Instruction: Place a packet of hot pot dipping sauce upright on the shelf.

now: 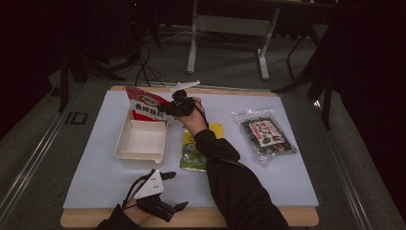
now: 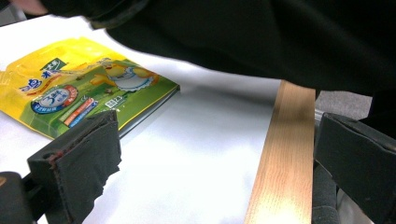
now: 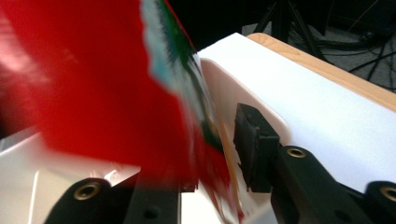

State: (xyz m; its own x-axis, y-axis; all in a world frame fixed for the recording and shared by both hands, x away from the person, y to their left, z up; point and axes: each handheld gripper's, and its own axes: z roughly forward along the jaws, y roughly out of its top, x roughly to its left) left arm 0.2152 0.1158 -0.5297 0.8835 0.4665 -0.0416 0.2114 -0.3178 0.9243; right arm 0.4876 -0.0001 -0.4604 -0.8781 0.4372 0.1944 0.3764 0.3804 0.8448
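Note:
A red snack packet (image 1: pixel 146 106) stands tilted in the far end of a white tray (image 1: pixel 125 143). My right gripper (image 1: pixel 167 109) reaches to it from the right. In the right gripper view the red packet (image 3: pixel 93 84) is blurred and sits between the jaws of the right gripper (image 3: pixel 210 172). The right pad (image 3: pixel 254 149) stands a little clear of it, with the tray wall (image 3: pixel 224 84) behind; the left pad is hidden by the packet. My left gripper (image 1: pixel 178 190) rests at the table's near edge, open and empty. Its jaws (image 2: pixel 219 158) stand wide over the white mat.
A yellow-green packet (image 1: pixel 194 153) lies flat right of the tray, also near the left gripper (image 2: pixel 79 88). A clear bag of dark snacks (image 1: pixel 265 134) lies at the right. The person's black sleeve (image 2: pixel 257 37) crosses above the wooden table edge (image 2: pixel 285 154).

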